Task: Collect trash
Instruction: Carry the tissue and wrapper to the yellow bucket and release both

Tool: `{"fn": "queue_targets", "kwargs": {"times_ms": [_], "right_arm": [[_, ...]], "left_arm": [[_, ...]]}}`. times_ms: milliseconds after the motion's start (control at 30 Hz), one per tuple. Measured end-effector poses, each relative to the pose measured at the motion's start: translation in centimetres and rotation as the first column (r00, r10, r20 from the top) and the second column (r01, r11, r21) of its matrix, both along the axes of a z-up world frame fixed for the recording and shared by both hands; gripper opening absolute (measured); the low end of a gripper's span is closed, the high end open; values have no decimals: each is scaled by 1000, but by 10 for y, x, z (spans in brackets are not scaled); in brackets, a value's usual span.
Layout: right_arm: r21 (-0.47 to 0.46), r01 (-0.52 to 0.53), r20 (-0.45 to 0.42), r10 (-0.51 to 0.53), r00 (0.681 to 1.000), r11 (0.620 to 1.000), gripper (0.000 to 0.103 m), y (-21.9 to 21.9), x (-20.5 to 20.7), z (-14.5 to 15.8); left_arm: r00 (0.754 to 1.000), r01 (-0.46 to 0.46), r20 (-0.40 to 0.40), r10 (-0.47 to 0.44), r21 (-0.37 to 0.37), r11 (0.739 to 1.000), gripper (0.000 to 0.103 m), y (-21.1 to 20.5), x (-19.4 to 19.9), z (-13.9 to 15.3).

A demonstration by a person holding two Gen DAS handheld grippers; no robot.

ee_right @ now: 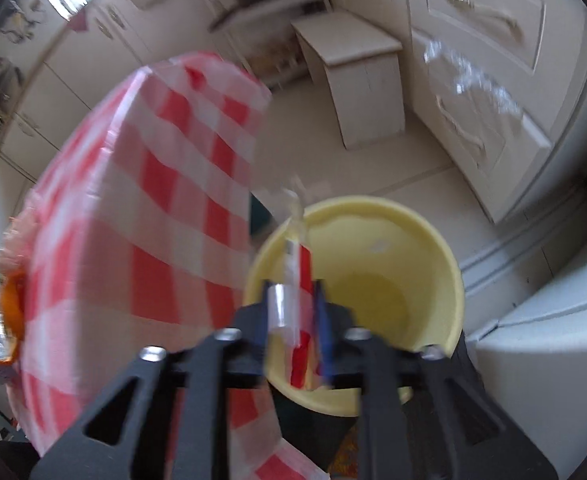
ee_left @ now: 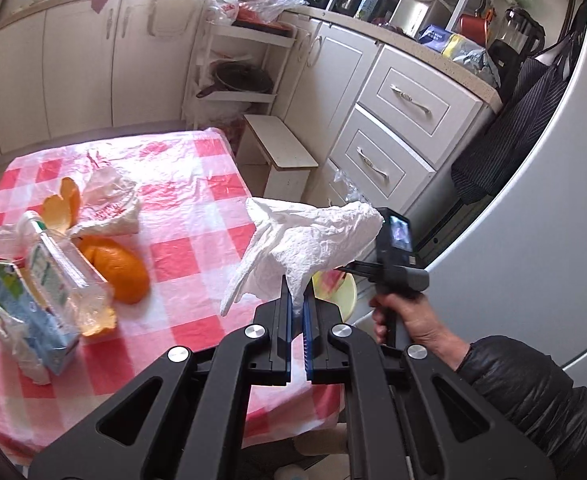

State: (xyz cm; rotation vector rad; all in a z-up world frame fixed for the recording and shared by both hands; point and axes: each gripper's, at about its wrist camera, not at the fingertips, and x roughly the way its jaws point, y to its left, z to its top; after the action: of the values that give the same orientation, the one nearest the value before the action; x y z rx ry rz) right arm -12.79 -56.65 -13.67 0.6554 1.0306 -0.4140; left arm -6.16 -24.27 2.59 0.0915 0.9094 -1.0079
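Note:
My left gripper [ee_left: 298,304] is shut on a crumpled white paper towel [ee_left: 305,240], held above the table's right edge. My right gripper [ee_right: 295,300] is shut on a red and clear plastic wrapper [ee_right: 299,280], held over the open yellow bin [ee_right: 413,240] on the floor beside the table. The bin's rim [ee_left: 347,292] shows behind the towel in the left wrist view. On the red-checked tablecloth [ee_left: 189,216] lie orange peels [ee_left: 121,268], a clear plastic bottle [ee_left: 65,276], a blue-green carton [ee_left: 21,312] and a crumpled plastic bag [ee_left: 109,204].
A small white stool [ee_left: 281,152] stands beyond the table. White drawers [ee_left: 397,136] and a fridge [ee_left: 553,240] are at the right. Cabinets line the back wall. The right gripper's handle and camera [ee_left: 393,248] are beside the towel.

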Motion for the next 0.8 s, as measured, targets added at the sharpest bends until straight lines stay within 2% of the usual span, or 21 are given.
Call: {"fn": "queue_targets", "kwargs": {"times_ms": [67,167,267,333,400,467,633,800], "right_arm": [[8,42,27,-42,999,999,44,-8,-6,10],[37,91,184,-96,978,995,53,-19,-21,60],[-13,131,375,-116,920,991,67,-21,-48,126],[-57,147,477,-102,873,988,69,-18,-65,165],[-92,153,540,-80,838,984,72,-14,-75,190],[-115,141,564,-52,824,983,72,-9,-77,202],[-98,80,551,-13,835,992,72,-10,-64,198],[-92,93,575,-24,818,991,72,-19,-62,209]], "left_arm": [[1000,10,-13,-10,20,1000,5,-14,0,-9],[999,23,-42,-21,47,999,5,-37,3,-29],[997,32,-75,-26,73,997,5,-60,8,-49],[995,39,-99,-30,95,995,5,-84,11,-65],[992,50,-122,-36,117,992,5,-113,13,-80],[989,63,-141,-43,141,988,5,-146,12,-97],[979,67,-201,-25,204,977,5,-209,16,-144],[973,45,-228,25,297,954,10,-243,24,-183]]}}
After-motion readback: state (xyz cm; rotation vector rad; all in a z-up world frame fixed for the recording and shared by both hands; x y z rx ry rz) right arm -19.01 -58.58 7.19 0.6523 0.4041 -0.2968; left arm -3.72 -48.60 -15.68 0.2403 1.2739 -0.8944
